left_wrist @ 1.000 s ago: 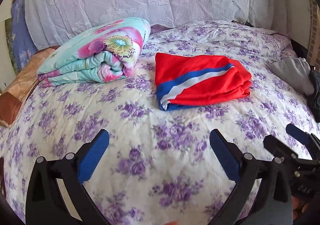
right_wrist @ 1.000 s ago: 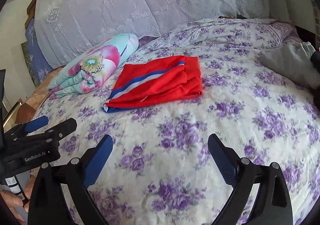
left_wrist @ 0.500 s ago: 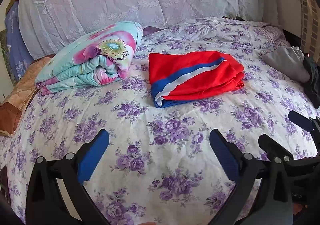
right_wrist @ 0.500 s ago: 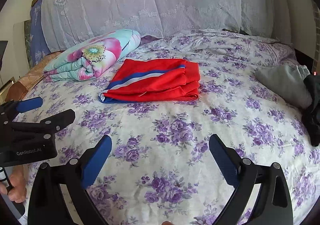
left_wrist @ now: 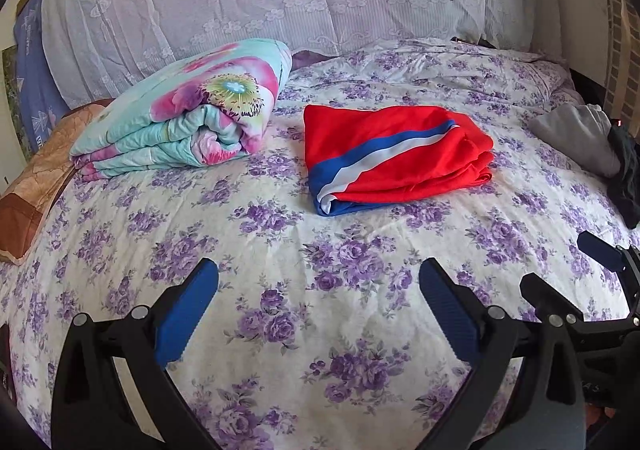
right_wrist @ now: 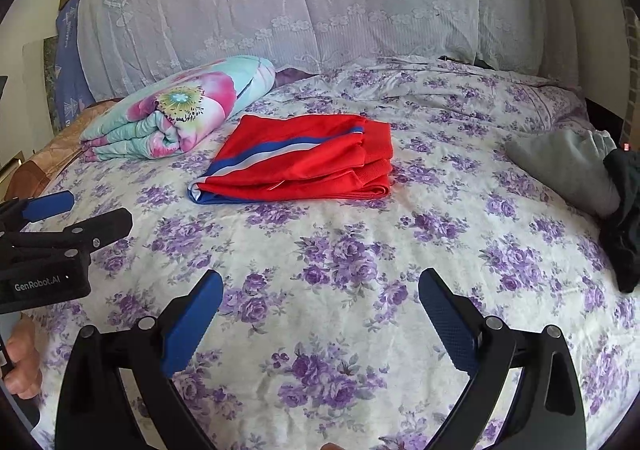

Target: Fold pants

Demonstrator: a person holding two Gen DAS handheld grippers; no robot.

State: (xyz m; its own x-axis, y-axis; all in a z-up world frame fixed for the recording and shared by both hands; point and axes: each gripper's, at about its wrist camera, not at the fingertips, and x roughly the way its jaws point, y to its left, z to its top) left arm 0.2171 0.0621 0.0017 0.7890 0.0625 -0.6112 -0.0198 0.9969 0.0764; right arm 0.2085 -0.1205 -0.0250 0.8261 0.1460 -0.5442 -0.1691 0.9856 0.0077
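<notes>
Folded red pants (left_wrist: 394,158) centre frame on the bed (left_wrist: 280,250). Left gripper (left_wrist: 318,306) and right gripper (right_wrist: 320,310) spread wide, empty, well clear. Folding apparently finished; next, likely another garment.

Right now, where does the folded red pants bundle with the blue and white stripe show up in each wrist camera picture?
Left wrist view: the folded red pants with the blue and white stripe lie on the bed right of centre, above the open left gripper.
Right wrist view: the pants lie left of centre, above the open right gripper.
Shared landmark: the rolled floral turquoise and pink quilt, just left of the pants.
</notes>
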